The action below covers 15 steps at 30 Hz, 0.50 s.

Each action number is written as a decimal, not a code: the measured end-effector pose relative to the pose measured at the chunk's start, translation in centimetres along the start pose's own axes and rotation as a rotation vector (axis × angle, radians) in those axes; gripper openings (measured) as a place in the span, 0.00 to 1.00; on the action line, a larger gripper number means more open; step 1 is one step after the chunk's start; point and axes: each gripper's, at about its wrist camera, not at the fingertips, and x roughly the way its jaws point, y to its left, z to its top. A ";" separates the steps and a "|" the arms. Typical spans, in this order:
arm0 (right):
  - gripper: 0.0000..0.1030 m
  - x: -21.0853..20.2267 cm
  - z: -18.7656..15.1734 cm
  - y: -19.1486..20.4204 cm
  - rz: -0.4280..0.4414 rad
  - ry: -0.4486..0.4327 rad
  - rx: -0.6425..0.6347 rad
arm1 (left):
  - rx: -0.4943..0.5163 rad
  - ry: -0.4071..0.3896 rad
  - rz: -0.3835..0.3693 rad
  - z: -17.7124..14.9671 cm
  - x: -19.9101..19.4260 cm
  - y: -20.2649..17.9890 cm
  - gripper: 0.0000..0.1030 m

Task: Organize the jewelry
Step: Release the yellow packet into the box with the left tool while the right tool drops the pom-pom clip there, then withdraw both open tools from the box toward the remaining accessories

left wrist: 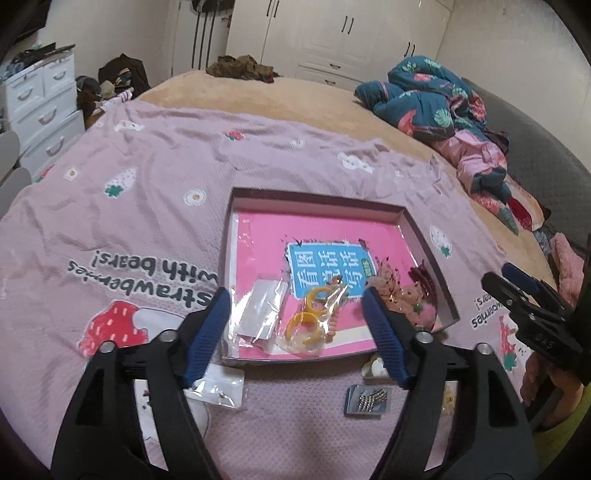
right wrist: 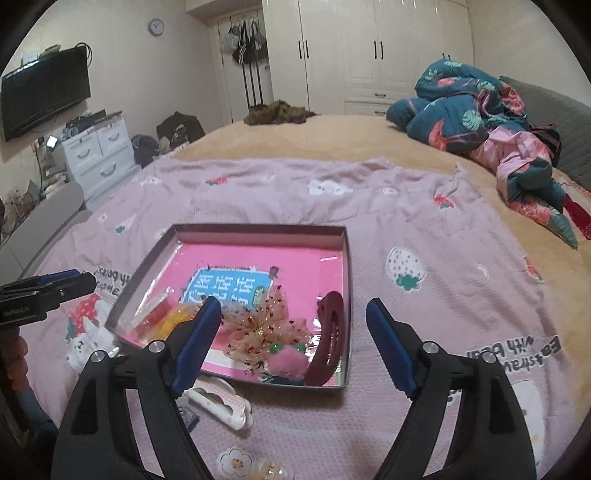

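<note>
- A pink bedspread [right wrist: 424,206] printed with strawberries and bears covers the near part of the bed.
- A tan blanket [right wrist: 332,136] lies under it, showing toward the far end.
- A crumpled teal floral quilt [right wrist: 465,107] sits at the far right of the bed.
- A dark heap of clothes [right wrist: 277,110] lies at the bed's far edge.
- White wardrobe doors [right wrist: 376,48] line the back wall.
- A white drawer unit [right wrist: 98,155] stands left.
- A black television [right wrist: 44,92] hangs above it.
- A round wall clock [right wrist: 156,26] hangs high up.
</note>
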 end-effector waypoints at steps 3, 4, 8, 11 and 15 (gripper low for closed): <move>0.81 -1.4 0.3 -0.1 0.002 -0.027 0.000 | -0.015 -0.026 -0.001 0.2 -1.2 0.3 0.73; 0.82 -1.9 0.4 0.0 0.003 -0.035 -0.002 | -0.019 -0.033 0.000 0.3 -1.6 0.4 0.76; 0.83 -3.4 0.5 0.2 0.005 -0.062 -0.007 | -0.038 -0.065 0.000 0.7 -3.2 0.7 0.83; 0.84 -4.3 0.6 0.3 0.010 -0.079 -0.010 | -0.043 -0.092 0.004 0.9 -4.5 0.9 0.86; 0.84 -5.2 0.5 0.5 0.017 -0.091 -0.016 | -0.047 -0.113 0.005 0.9 -5.6 1.0 0.87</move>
